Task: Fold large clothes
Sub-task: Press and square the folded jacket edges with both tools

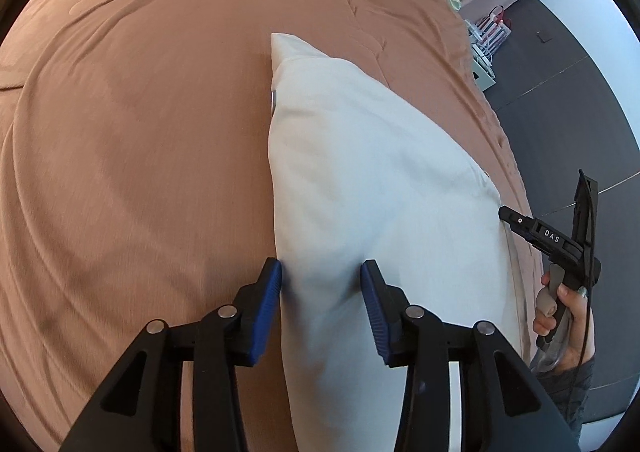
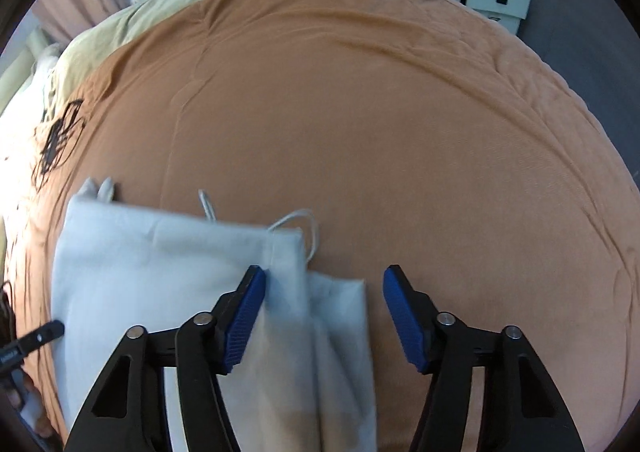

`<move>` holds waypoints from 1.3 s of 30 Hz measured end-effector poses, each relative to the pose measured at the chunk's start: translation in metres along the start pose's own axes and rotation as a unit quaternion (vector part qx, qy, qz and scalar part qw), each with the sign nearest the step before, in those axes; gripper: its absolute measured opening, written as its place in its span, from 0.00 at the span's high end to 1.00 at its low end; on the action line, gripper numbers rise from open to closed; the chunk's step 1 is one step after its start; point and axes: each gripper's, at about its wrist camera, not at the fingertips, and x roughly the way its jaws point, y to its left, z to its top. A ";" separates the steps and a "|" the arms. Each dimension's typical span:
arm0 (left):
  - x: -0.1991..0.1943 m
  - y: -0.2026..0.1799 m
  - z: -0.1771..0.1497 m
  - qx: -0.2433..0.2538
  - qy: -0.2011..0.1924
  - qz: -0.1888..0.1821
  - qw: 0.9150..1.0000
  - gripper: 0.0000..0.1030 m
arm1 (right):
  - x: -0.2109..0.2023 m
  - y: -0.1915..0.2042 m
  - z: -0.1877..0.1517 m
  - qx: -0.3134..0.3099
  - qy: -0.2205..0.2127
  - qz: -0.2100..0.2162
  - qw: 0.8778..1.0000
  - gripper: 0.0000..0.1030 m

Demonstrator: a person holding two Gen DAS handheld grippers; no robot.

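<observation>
A big bed with a soft orange-brown blanket (image 1: pixel 140 132) fills both pictures. The white cloth garment with thin white strings (image 1: pixel 368 180) lies on it, partly folded, in the middle and lower right of the left view. Its long side runs away from the left tongs (image 1: pixel 321 272) toward the top of the frame. Those tongs are open, one on each side of a raised fold. The right tongs (image 2: pixel 324 278) are open too, over the garment's string end.
</observation>
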 end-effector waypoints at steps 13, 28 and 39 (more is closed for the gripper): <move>0.000 -0.006 -0.003 0.002 -0.002 0.002 1.000 0.57 | 0.004 -0.035 -0.026 0.028 0.074 0.158 0.984 0.33; 0.008 -0.058 0.002 0.112 -0.001 0.043 0.993 0.57 | 0.026 -0.033 -0.037 0.051 0.087 0.238 0.966 0.31; -0.003 -0.024 0.015 0.046 -0.013 0.020 0.999 0.53 | -0.002 -0.043 -0.045 0.039 0.030 0.233 0.971 0.88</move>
